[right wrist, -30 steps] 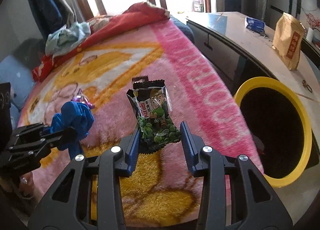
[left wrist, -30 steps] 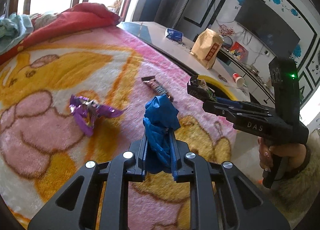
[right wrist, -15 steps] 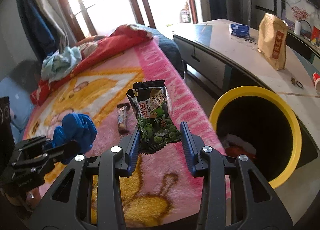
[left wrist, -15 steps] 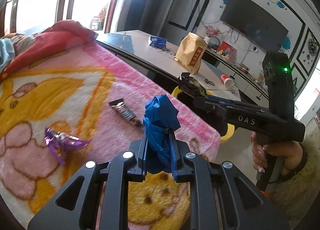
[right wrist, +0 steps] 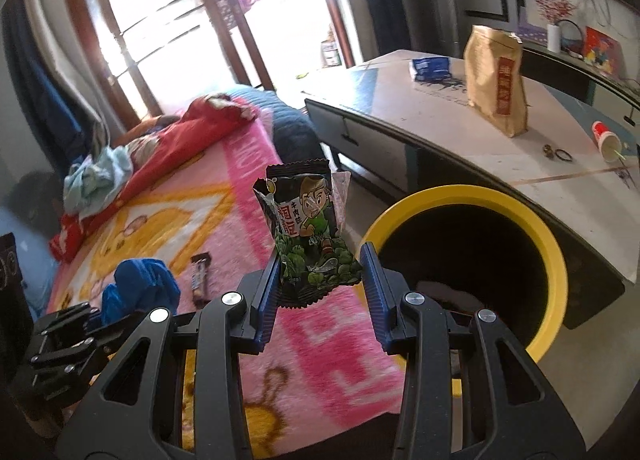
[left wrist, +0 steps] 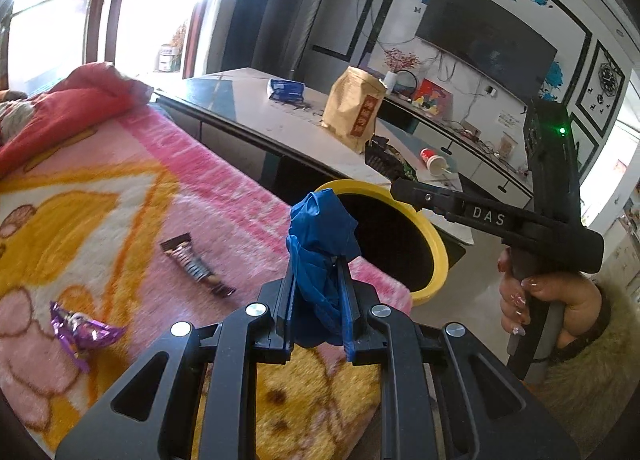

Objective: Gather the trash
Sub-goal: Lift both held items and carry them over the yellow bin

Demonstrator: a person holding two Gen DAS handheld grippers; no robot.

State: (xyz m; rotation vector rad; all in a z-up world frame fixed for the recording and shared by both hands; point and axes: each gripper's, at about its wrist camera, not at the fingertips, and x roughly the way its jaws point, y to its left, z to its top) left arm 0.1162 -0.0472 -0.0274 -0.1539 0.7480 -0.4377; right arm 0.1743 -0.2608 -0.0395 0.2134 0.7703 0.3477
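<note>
Above the near corner of the bed, the left gripper (left wrist: 316, 300) tilts downward with its 2 jaws clenched on a crumpled blue wad (left wrist: 322, 244), a soft, wrinkled plastic lump bulging up past the fingertips. Beside it the right gripper (right wrist: 320, 284) slants down the same way, its ribbed blue pads grasping a green snack packet (right wrist: 310, 236) by the lower edges; the packet stands upright, glossy and crinkled, with a cartoon figure printed on it and a torn top. In the left wrist view a hand (left wrist: 540, 300) wraps the right tool's grey handle, a furry cuff at the wrist.

Both items hang over the edge of a fuzzy pink and yellow blanket (left wrist: 120, 200), close to a round bin (right wrist: 556, 260) with a bright yellow rim and dark inside that stands between bed and low table (right wrist: 400, 92). On the blanket lie 2 more pieces: a flat brown bar wrapper (left wrist: 196, 266) and a shiny purple foil wrapper (left wrist: 82, 330), twisted. A tan paper bag (right wrist: 496, 80) stands upright on the smooth tabletop.
</note>
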